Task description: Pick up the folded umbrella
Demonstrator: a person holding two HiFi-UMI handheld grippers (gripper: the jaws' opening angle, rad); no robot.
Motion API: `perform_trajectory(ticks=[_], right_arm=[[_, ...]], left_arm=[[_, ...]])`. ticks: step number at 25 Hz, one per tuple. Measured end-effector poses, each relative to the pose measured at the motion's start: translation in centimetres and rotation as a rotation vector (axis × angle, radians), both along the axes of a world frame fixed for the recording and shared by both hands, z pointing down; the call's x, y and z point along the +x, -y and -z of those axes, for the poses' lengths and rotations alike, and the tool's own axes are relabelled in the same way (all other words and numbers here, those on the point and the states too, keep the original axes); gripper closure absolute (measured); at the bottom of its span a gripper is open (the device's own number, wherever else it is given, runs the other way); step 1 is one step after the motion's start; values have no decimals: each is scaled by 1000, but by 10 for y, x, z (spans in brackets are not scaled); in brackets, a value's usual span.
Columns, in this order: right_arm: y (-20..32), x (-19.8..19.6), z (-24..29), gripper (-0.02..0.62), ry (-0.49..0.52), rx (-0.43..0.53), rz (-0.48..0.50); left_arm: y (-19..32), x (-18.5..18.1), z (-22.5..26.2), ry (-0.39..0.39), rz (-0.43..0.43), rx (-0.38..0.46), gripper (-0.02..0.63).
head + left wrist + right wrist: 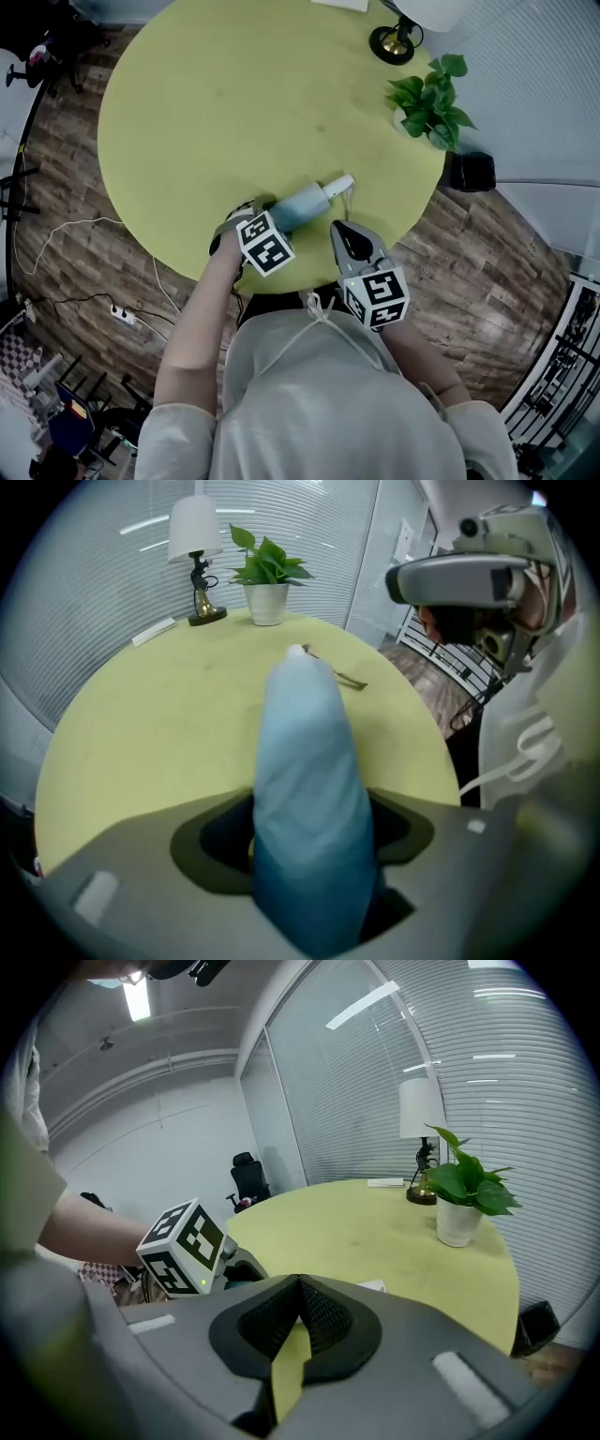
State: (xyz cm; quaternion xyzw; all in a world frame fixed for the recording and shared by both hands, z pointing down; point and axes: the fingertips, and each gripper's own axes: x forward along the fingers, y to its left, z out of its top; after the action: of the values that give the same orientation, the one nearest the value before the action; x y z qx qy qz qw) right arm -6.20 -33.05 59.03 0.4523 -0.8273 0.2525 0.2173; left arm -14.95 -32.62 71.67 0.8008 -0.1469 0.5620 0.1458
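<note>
Head view: the folded umbrella (302,205) lies flat on the round yellow-green counter (234,94) near the person's edge, its white handle end pointing toward the far right. The left gripper (262,217) stands steeply over its near end. The right gripper (339,231) hangs just beside it, to the right, apart from the umbrella. A lamp (394,42) and a potted plant (431,101) stand well apart at the far rim.

Left gripper view: the jaws stand wide, one on each side of the umbrella (307,789), whose pale blue sleeve fills most of the gap. Dark pad face shows on both sides, so I read them as straddling it, not yet pressing.

Right gripper view: the right gripper's (298,1307) jaws are drawn together at the tips, only a sliver of counter showing between them, and they hold nothing.

The umbrella looks light, with soft, probably slick fabric over a stiff shaft and ribs. Being round, it may roll or slip in its sleeve. The thick blue body, gripped squarely across its width, seems the best hold.
</note>
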Motion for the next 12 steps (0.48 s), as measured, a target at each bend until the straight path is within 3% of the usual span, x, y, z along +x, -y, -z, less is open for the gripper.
perform_trajectory(ticks=[5, 12], right_arm=[[0, -3, 5, 595, -10, 4, 2], [3, -8, 30, 595, -9, 57, 28]], left_arm=[[0, 0, 2, -10, -5, 20, 282], [-6, 1, 5, 61, -9, 28, 301]])
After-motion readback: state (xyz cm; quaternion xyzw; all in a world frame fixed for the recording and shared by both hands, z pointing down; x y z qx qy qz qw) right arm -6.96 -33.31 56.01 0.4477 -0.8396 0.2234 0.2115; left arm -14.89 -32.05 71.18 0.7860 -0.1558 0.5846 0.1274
